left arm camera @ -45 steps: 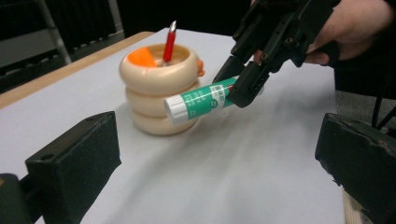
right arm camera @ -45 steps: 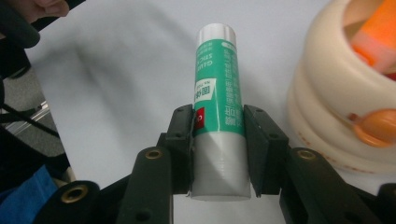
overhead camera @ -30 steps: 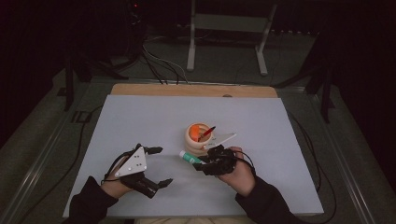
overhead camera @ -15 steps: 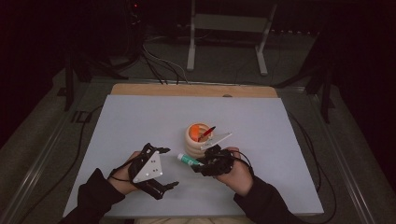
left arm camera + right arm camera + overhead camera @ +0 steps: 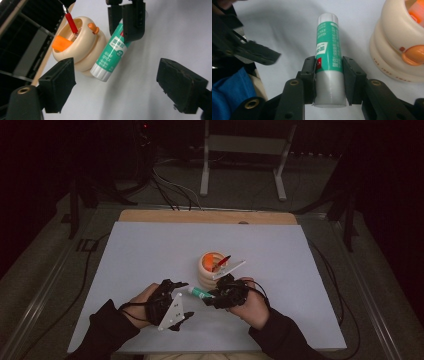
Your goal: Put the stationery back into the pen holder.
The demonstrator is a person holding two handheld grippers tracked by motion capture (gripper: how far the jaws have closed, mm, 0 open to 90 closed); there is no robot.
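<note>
My right gripper [image 5: 209, 297] [image 5: 329, 67] is shut on a green and white glue stick [image 5: 200, 293] [image 5: 329, 47], held near its base and pointing left over the table. The left gripper [image 5: 186, 301] [image 5: 117, 75] faces the stick's white cap end [image 5: 101, 72]. Its jaws have just been closing, and they stand open with the pads clear of the stick. Behind the stick stands a cream ring-shaped holder [image 5: 211, 269] [image 5: 82, 47] [image 5: 397, 50] with an orange inside and a red pen [image 5: 221, 261] [image 5: 71, 22] in it. The right gripper [image 5: 127, 20] shows in the left gripper view too.
A pale table mat [image 5: 150, 250] covers the table, with a wooden strip [image 5: 200, 216] along its far edge. Beyond it are a metal stand [image 5: 240, 165] and cables [image 5: 170, 185] on the dark floor.
The left gripper has moved right, toward the glue stick's cap end, and has turned. The right gripper and the glue stick have stayed where they were.
</note>
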